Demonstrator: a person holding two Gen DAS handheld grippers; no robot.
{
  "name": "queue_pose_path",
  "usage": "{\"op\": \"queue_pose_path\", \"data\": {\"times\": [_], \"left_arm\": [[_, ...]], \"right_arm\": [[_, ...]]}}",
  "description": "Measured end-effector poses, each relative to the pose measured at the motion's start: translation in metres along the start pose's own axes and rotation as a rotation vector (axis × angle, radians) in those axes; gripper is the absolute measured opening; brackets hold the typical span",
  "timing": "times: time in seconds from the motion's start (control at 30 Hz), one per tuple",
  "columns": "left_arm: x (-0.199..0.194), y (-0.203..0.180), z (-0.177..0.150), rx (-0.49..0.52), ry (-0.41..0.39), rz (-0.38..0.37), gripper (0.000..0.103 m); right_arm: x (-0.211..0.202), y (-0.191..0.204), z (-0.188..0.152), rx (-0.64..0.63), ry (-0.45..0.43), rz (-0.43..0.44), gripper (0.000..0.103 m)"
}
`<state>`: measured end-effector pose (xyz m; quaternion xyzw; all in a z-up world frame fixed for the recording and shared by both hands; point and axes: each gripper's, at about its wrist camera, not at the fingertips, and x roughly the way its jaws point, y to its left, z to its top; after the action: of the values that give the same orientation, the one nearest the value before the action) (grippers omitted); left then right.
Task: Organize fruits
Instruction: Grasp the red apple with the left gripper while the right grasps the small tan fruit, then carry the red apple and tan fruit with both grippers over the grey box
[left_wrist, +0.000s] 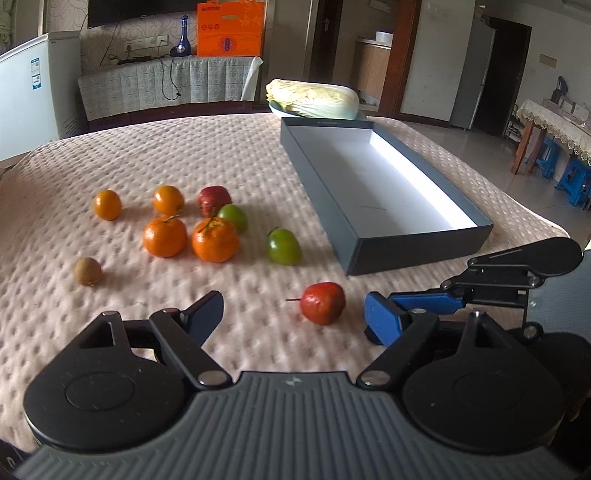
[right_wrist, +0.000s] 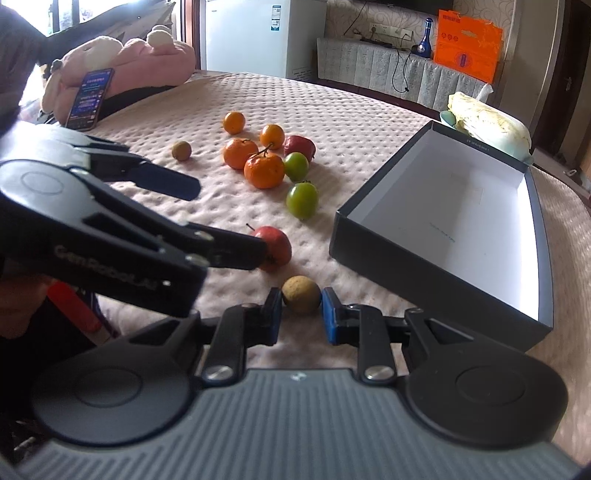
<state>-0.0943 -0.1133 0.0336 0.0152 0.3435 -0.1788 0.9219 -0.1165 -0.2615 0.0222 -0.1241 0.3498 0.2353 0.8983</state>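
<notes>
Your right hand-held gripper (right_wrist: 302, 317) clenched on brown fruit (right_wrist: 301, 299), lower centre; left hand-held gripper (left_wrist: 293, 314) released. Shallow pinch: fruit may roll free before box (right_wrist: 424, 273).

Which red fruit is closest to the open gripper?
The red fruit with the thin stem, lying alone between the left gripper's open fingers. The other red fruit sits far back, touching a green fruit.

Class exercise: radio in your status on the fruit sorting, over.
Right gripper shut on small brown fruit. Left gripper open beside red fruit. Box empty, path clear.
</notes>
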Motion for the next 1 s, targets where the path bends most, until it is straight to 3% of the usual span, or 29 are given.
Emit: {"op": "queue_pose_path", "data": {"times": [0.07, 0.23, 0.3, 0.43, 0.53, 0.6, 1.0], "left_arm": [[0.008, -0.006, 0.001, 0.003, 0.007, 0.009, 0.085], [0.033, -0.010, 0.004, -0.032, 0.076, -0.008, 0.063], [0.035, -0.012, 0.005, -0.042, 0.068, -0.007, 0.063], [0.038, -0.013, 0.006, -0.030, 0.061, 0.011, 0.046], [0.037, -0.009, 0.006, -0.037, 0.065, -0.002, 0.040], [0.034, -0.005, 0.006, -0.046, 0.067, -0.006, 0.038], [0.018, 0.031, 0.009, -0.116, 0.054, 0.127, 0.038]], "right_arm": [[-0.001, -0.001, -0.001, 0.000, 0.001, 0.002, 0.027], [-0.002, -0.001, -0.002, -0.003, 0.004, 0.005, 0.027], [-0.001, -0.001, -0.002, -0.008, 0.007, 0.003, 0.027], [-0.001, -0.003, -0.002, -0.007, 0.009, 0.012, 0.027], [-0.001, -0.003, -0.001, -0.008, 0.012, 0.014, 0.027], [-0.001, -0.003, 0.000, -0.006, 0.009, 0.012, 0.027], [-0.005, 0.003, 0.018, 0.004, -0.052, 0.041, 0.027]]}}
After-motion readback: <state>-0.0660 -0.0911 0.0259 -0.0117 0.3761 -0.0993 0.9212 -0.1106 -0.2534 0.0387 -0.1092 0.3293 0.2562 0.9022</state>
